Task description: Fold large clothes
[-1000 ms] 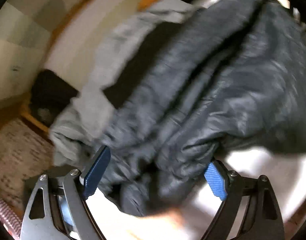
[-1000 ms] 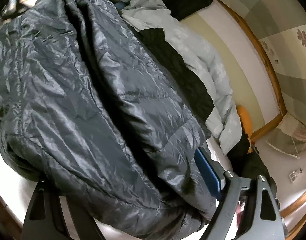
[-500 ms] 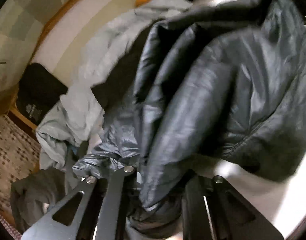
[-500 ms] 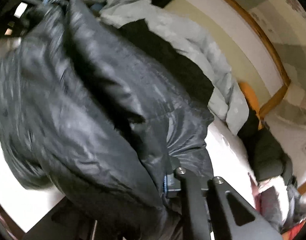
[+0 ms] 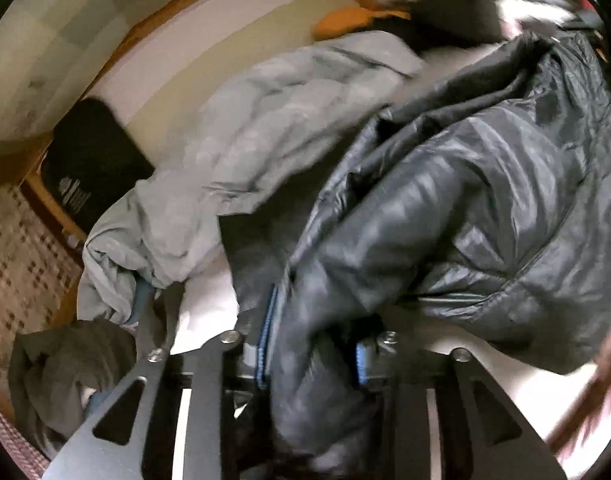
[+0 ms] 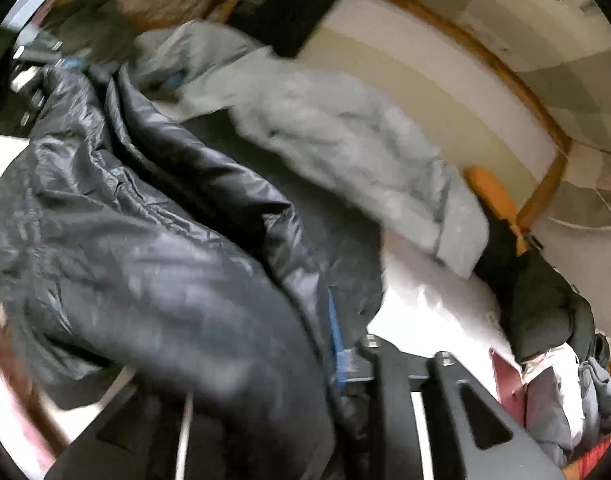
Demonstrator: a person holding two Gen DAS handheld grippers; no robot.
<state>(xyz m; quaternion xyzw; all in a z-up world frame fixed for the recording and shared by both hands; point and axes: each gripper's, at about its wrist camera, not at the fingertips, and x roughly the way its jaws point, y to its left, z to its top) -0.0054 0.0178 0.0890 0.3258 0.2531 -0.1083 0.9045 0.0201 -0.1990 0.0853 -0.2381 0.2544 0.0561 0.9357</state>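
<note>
A dark grey shiny puffer jacket (image 5: 485, 208) lies bunched on the white bed; it also fills the left of the right wrist view (image 6: 145, 248). My left gripper (image 5: 309, 348) is shut on one end of the jacket, with fabric pinched between the blue pads. My right gripper (image 6: 305, 356) is shut on the jacket's other end; cloth drapes over its left finger and hides it. Both views are blurred by motion.
A light grey coat (image 5: 265, 128) lies behind the jacket, also in the right wrist view (image 6: 345, 136). A black folded garment (image 5: 89, 164) sits at the bed's corner. More clothes are piled at the right (image 6: 553, 368). A wooden bed frame (image 6: 545, 120) borders the mattress.
Both grippers were open a second ago and have closed on the puffer jacket. The jacket is now lifted and bunched, moving with both grippers.
</note>
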